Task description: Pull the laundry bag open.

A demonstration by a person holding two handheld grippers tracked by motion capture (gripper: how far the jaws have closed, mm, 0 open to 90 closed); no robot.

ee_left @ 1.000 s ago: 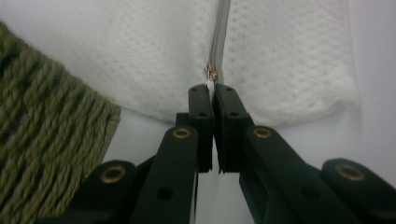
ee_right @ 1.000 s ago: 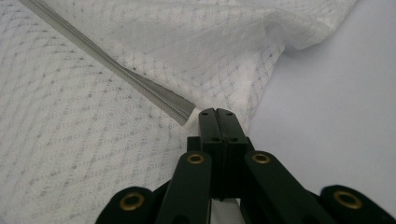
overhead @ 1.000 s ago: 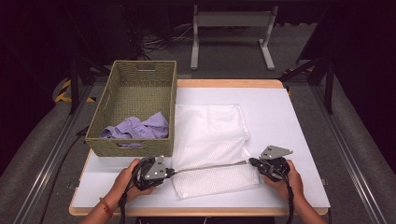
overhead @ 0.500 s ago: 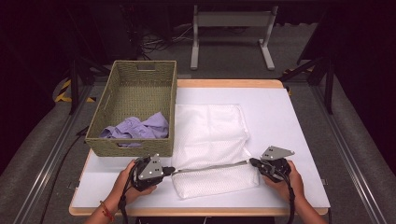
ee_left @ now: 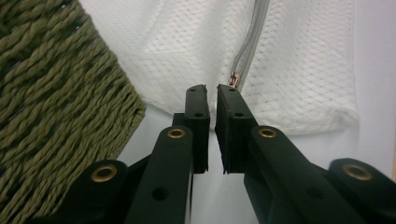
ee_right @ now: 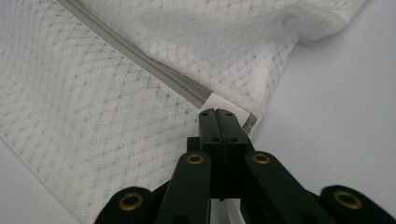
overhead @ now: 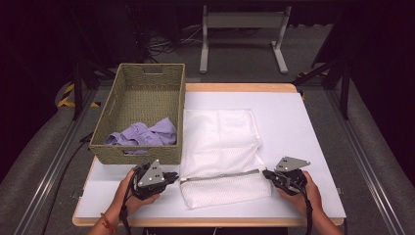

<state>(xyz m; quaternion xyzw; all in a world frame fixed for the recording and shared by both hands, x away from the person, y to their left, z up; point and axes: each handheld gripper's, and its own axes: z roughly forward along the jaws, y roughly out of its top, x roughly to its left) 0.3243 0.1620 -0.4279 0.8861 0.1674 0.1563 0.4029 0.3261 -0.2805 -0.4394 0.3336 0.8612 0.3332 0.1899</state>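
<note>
Left tool [ee_left: 212,88] has just been opening; its jaws stand slightly parted with nothing between them, the zipper pull [ee_left: 233,79] just off at 1 o'clock. Right tool [ee_right: 217,113] is clenched on the white tab at the zipper's [overhead: 220,175] far end. White mesh bag [overhead: 220,147] lies on the tabletop [overhead: 303,127], touching the woven basket [overhead: 142,98] at its 9 o'clock.

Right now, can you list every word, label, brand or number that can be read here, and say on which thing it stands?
None: no readable text in any view.
Mesh bag: plain white, grey zipper, no label.
Basket: plain weave, no tag.
Purple cloth: no print.
Grey plates on the left gripper and right gripper: only small holes, no marks.
</note>
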